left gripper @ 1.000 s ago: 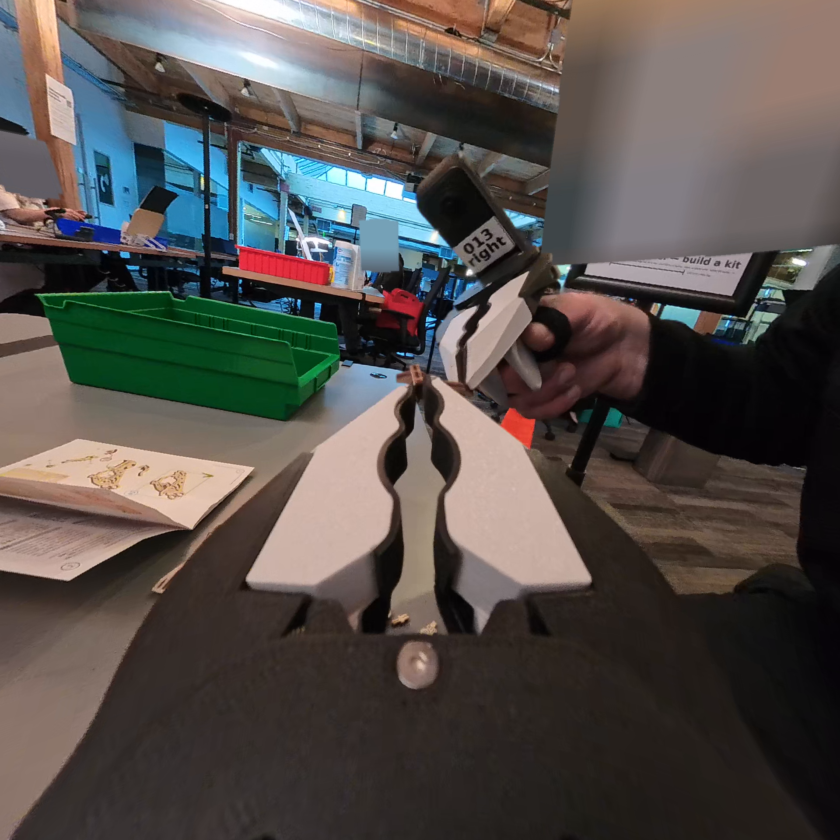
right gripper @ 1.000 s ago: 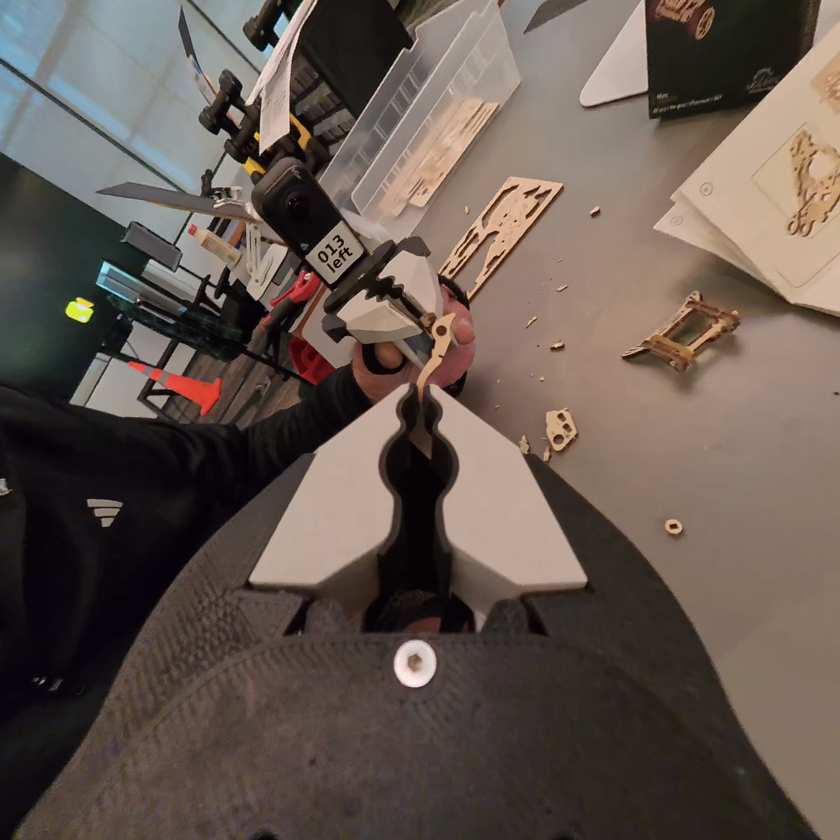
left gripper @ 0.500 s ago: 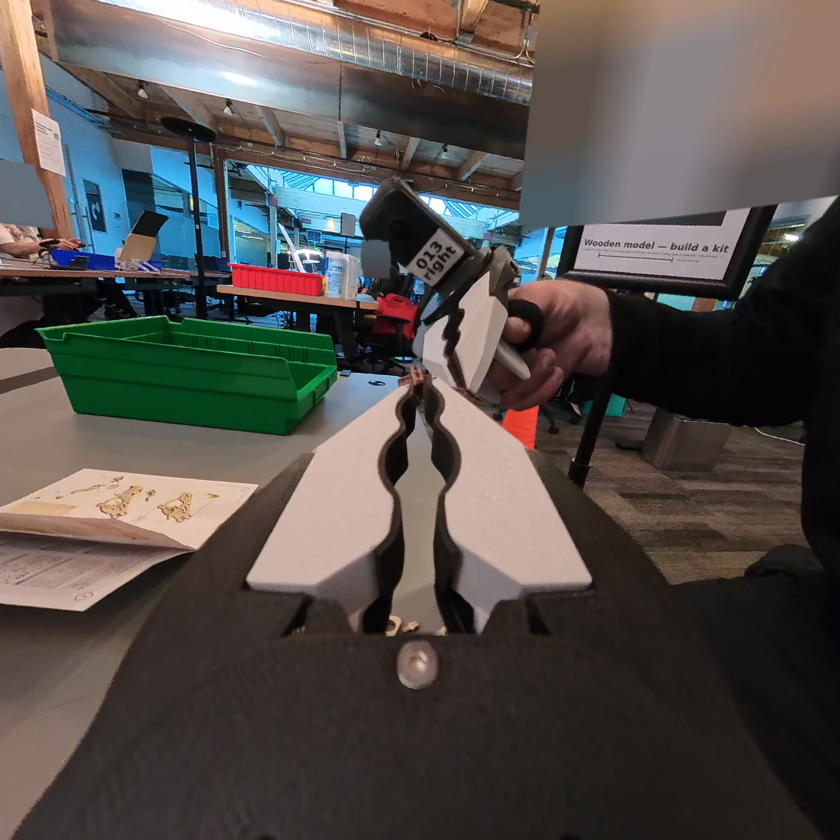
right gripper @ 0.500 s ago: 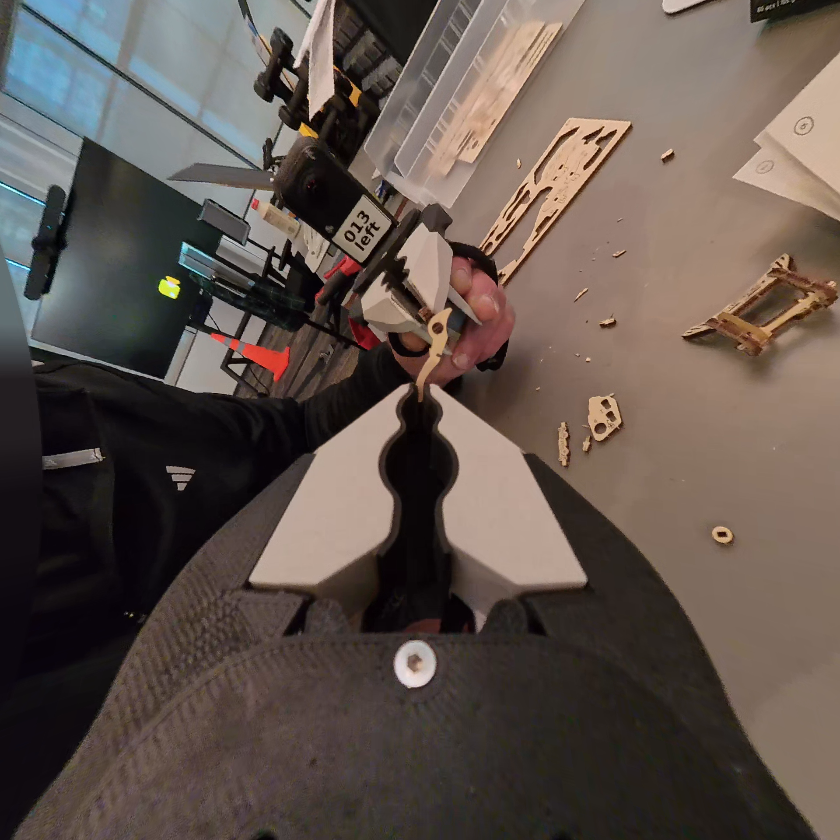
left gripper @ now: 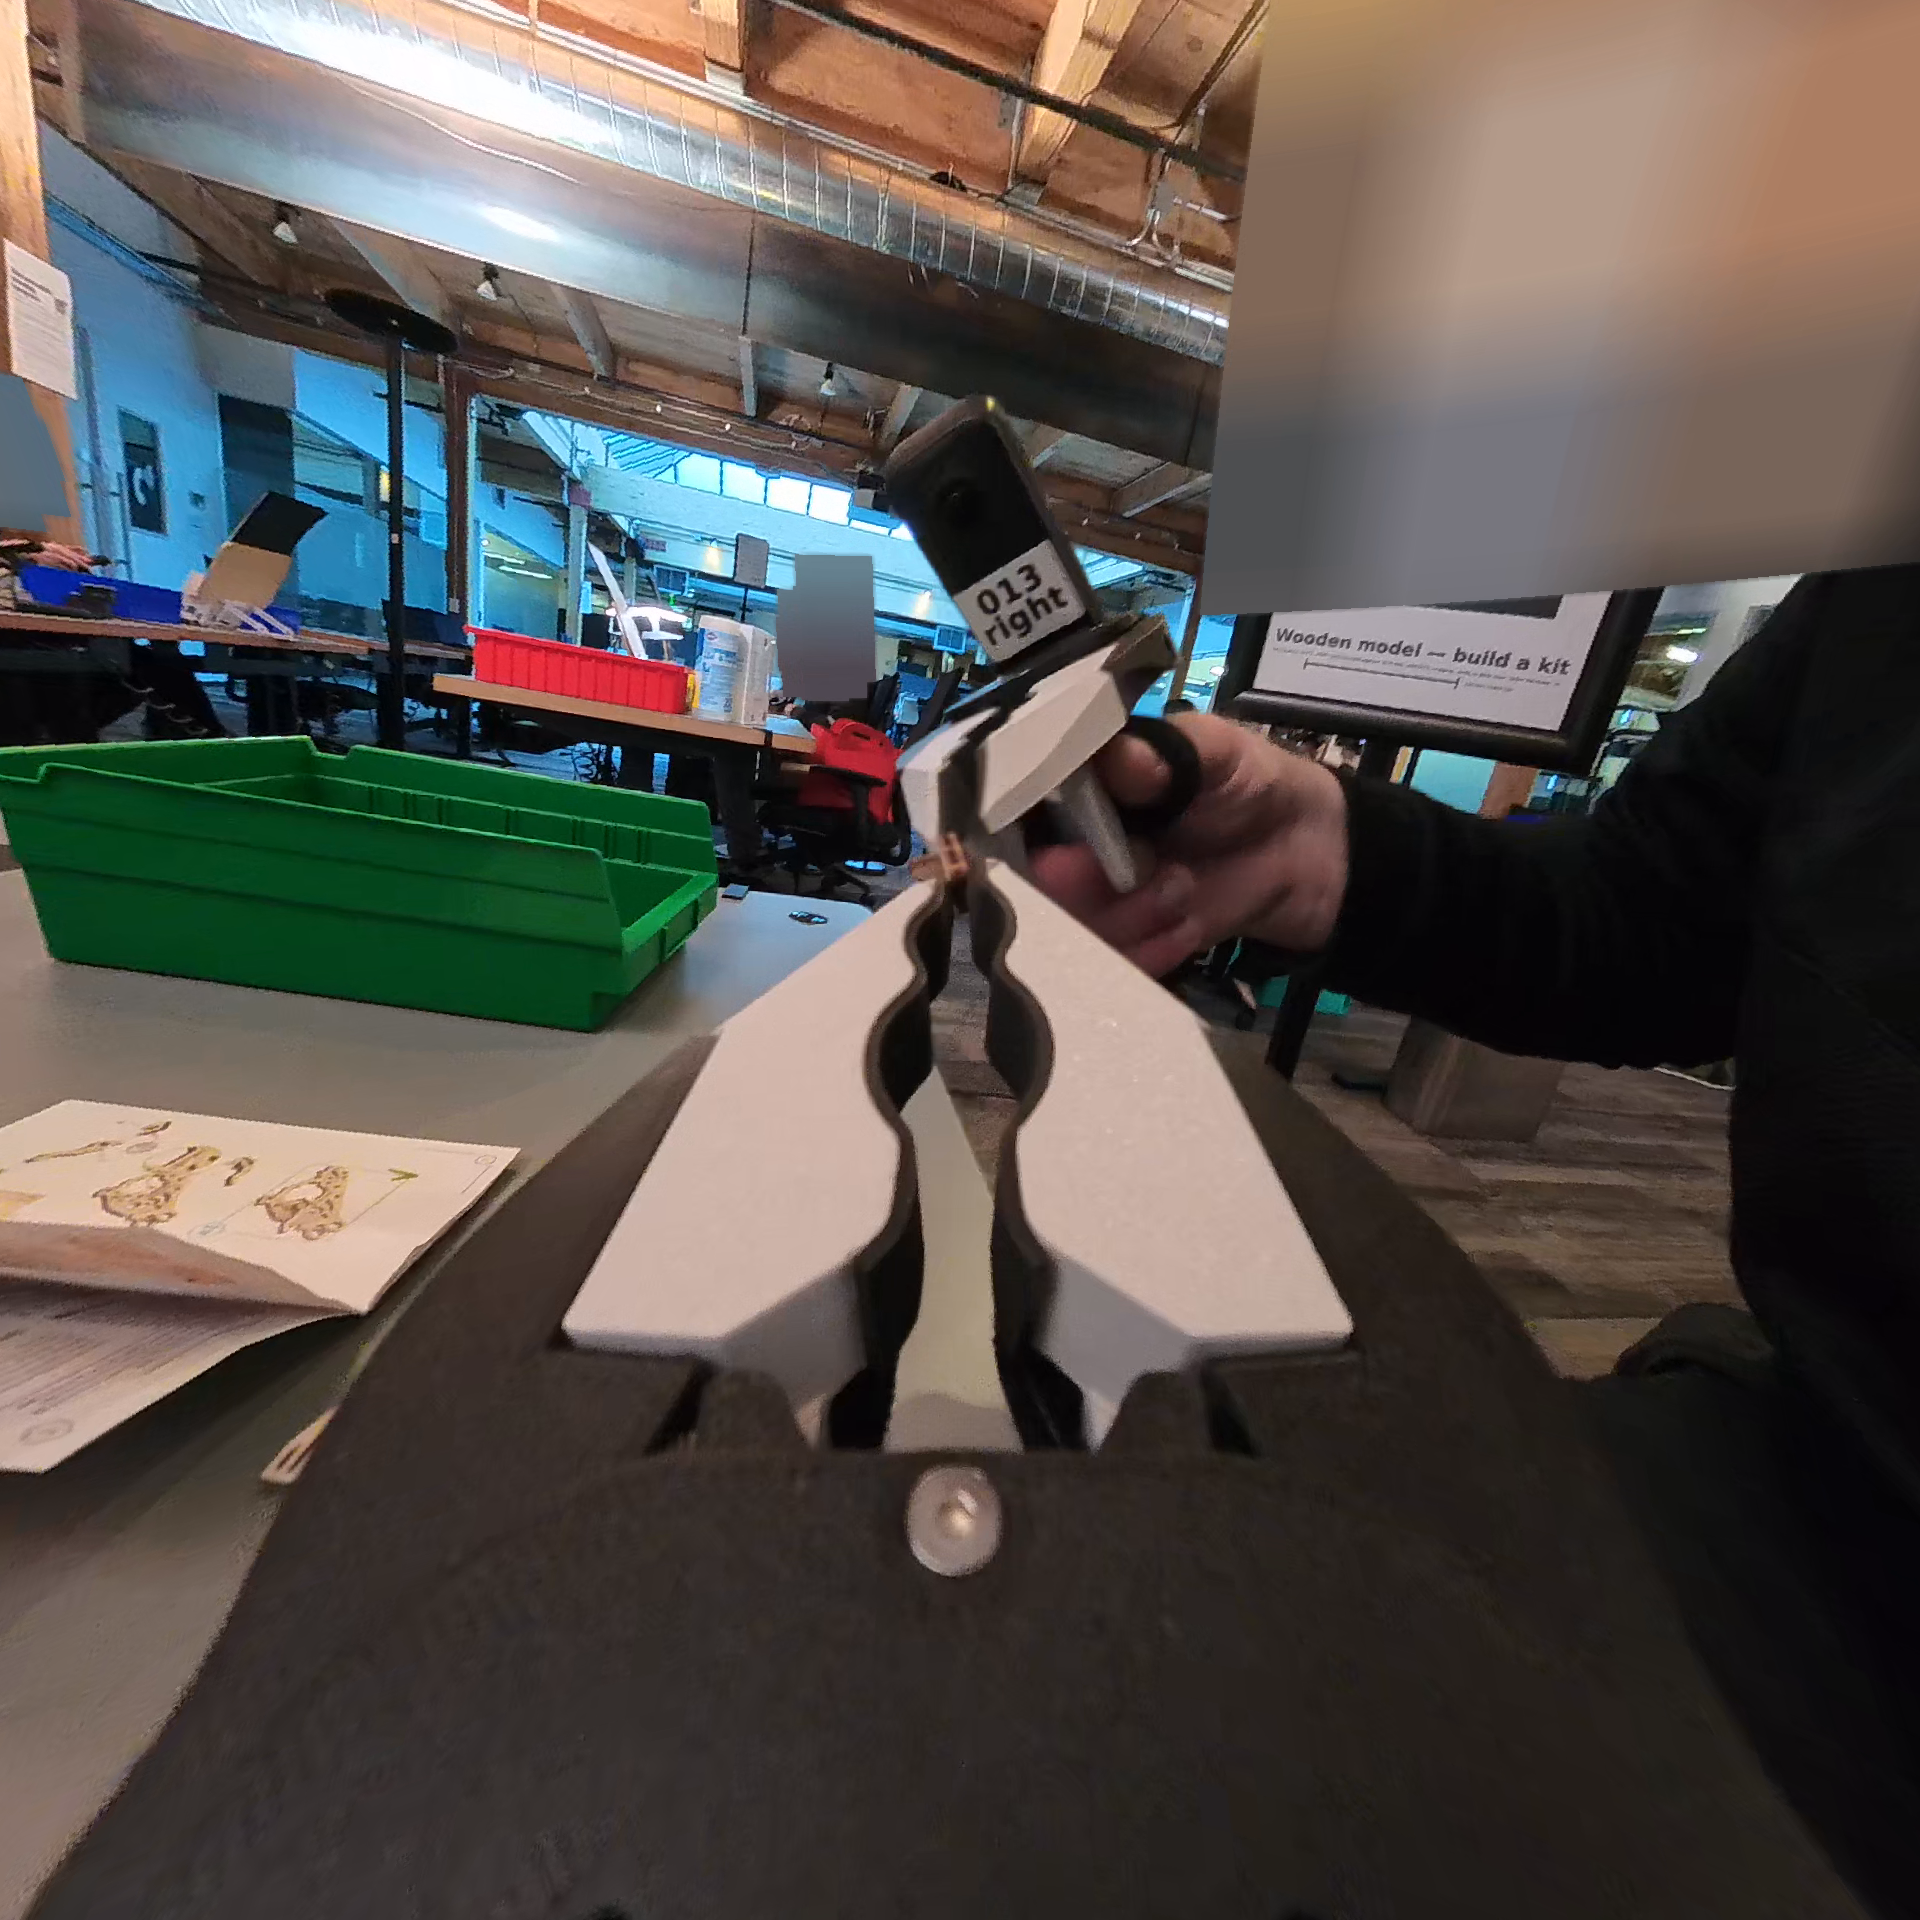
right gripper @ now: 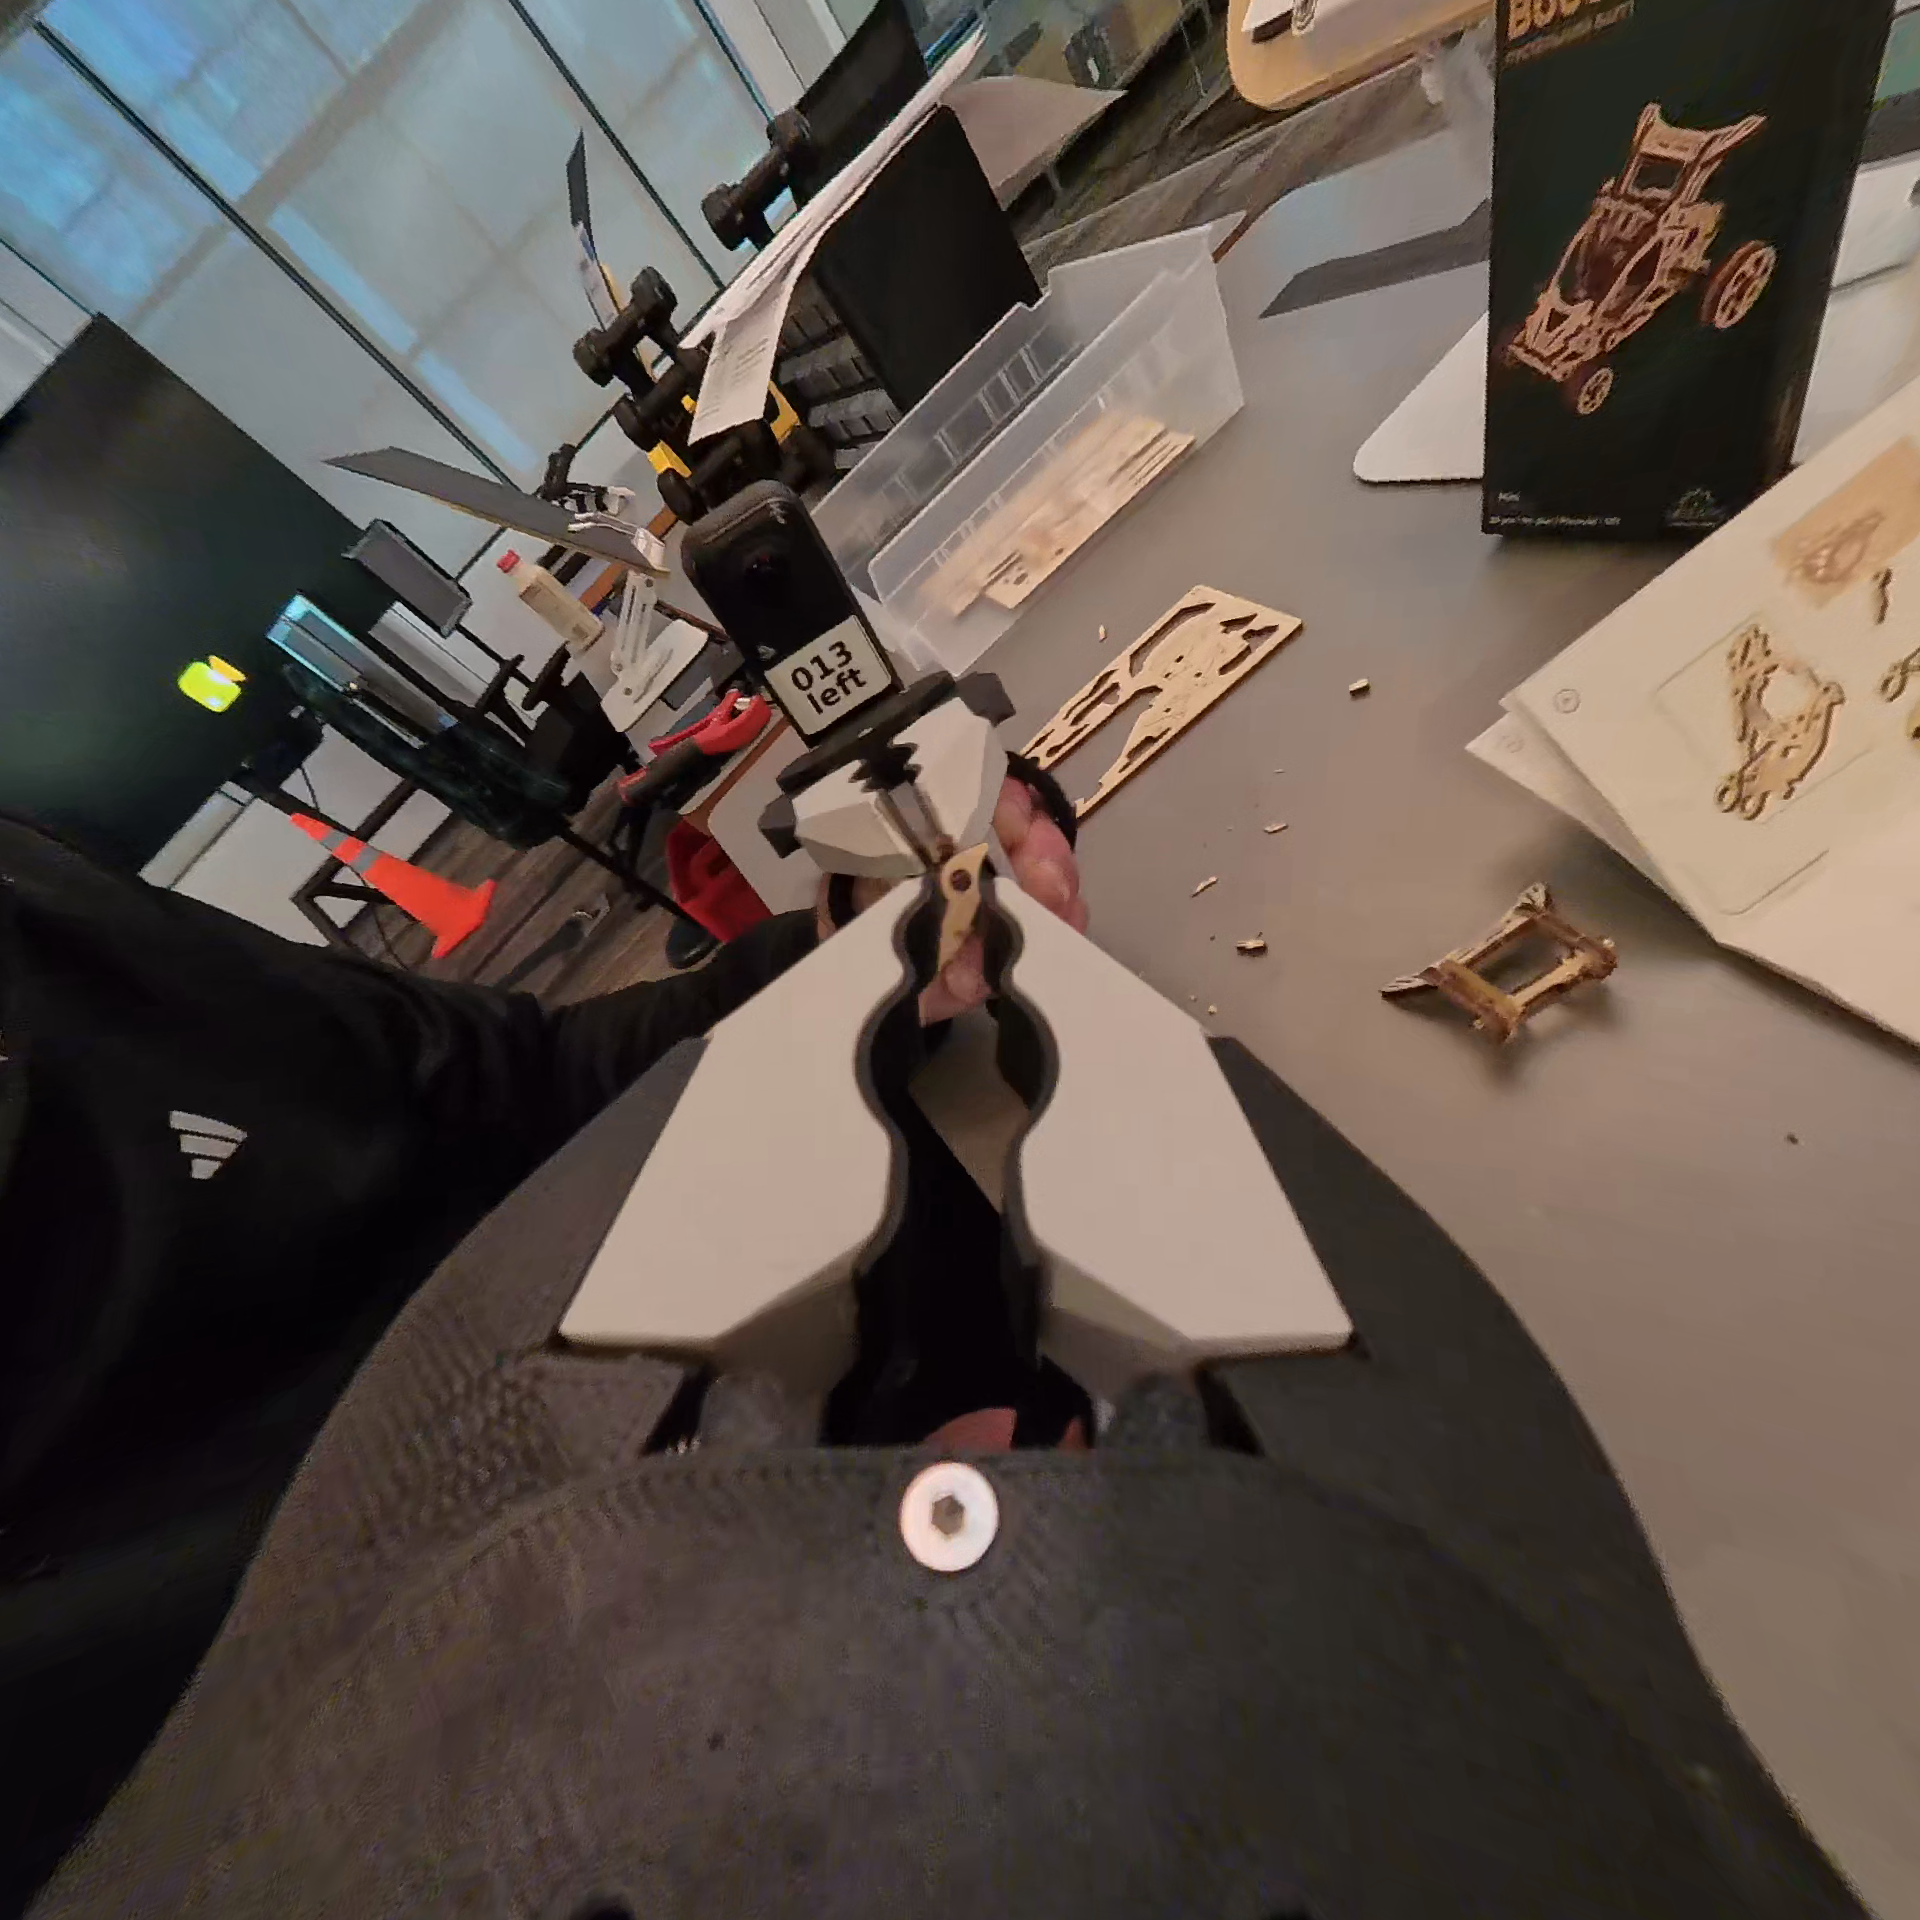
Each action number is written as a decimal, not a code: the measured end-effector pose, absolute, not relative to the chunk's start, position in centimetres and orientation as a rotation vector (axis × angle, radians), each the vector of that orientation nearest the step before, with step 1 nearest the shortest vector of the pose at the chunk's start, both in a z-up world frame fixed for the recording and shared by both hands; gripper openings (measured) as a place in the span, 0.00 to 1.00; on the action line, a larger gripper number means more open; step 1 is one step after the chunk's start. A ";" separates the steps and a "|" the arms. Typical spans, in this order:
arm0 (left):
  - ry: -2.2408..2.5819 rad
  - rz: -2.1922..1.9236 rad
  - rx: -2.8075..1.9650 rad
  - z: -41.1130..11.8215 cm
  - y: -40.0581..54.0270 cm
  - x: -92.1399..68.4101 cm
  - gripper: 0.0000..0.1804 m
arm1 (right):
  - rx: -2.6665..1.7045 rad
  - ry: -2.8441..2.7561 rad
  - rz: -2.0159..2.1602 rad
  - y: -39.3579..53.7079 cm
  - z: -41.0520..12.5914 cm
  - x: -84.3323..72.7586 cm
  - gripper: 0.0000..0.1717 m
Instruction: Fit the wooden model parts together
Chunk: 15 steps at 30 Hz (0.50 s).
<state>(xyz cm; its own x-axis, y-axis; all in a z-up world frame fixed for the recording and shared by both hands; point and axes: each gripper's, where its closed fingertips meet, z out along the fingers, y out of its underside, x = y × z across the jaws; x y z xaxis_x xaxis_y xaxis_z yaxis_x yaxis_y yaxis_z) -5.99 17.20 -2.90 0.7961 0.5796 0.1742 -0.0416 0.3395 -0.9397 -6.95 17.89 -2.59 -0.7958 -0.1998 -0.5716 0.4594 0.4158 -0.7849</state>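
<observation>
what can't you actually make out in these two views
- Wooden piece: left wrist view, mostly hidden behind the tips of the left tongs.
- Whether the right tongs press on it: right wrist view, blurred.
- Clear bin contents: right wrist view, blurred through its wall.
- Instruction sheets: right wrist view, cut off by the right edge.

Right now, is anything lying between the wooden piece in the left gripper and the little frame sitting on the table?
Nothing visible blocks it. The wooden piece sits at the left gripper tips, with the right gripper's fingertips around it. Between there and the frame the table carries only small wood chips.
</observation>
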 end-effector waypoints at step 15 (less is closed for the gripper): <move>-0.498 0.377 -1.141 -2.2 18.3 -5.6 0.00 | 0.132 2.046 -1.361 17.7 -2.8 -5.9 0.06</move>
<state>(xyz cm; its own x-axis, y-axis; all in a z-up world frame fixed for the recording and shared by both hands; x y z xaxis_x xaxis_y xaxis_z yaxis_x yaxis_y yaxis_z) -5.65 18.28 -2.25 0.8306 0.5261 0.1827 -0.0333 0.3745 -0.9266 -5.92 17.70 -2.76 -0.7719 -0.2690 -0.5760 0.4273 0.4513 -0.7834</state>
